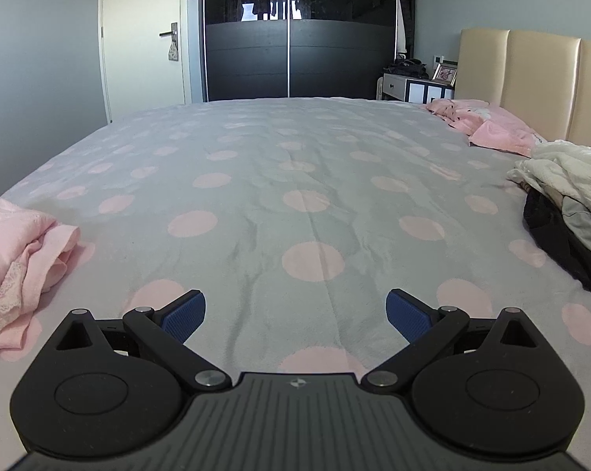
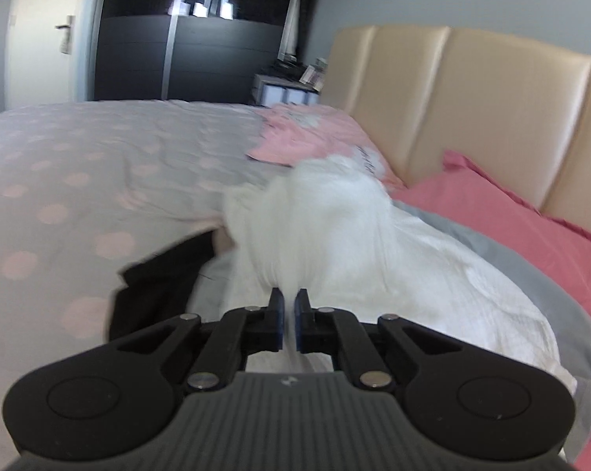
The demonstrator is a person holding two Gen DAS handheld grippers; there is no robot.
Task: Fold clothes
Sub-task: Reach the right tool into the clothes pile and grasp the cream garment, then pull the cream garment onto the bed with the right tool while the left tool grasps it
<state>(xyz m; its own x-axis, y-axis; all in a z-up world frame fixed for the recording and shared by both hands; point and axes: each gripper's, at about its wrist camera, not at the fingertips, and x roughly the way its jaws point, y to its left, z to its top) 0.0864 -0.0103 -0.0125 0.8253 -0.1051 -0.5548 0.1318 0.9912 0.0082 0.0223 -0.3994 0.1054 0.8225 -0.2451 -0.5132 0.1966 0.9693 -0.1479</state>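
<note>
My right gripper (image 2: pixel 289 306) is shut on a white garment (image 2: pixel 315 204) and holds a fold of it pinched between the jaws; the cloth is blurred as it rises from a pile. A black garment (image 2: pixel 158 290) lies beside it on the left. My left gripper (image 1: pixel 295 314) is open and empty, low over the grey bedspread with pink dots (image 1: pixel 295 180). The same pile of white cloth (image 1: pixel 566 172) and black cloth (image 1: pixel 558 235) shows at the right edge of the left wrist view. A folded pink garment (image 1: pixel 20 259) lies at the left.
A beige padded headboard (image 2: pixel 472 102) stands at the right. Pink pillows (image 2: pixel 511 243) and a pink printed pillow (image 1: pixel 491 121) lie by it. A dark wardrobe (image 1: pixel 295 39), a door (image 1: pixel 146 39) and a nightstand (image 1: pixel 413 86) stand beyond the bed.
</note>
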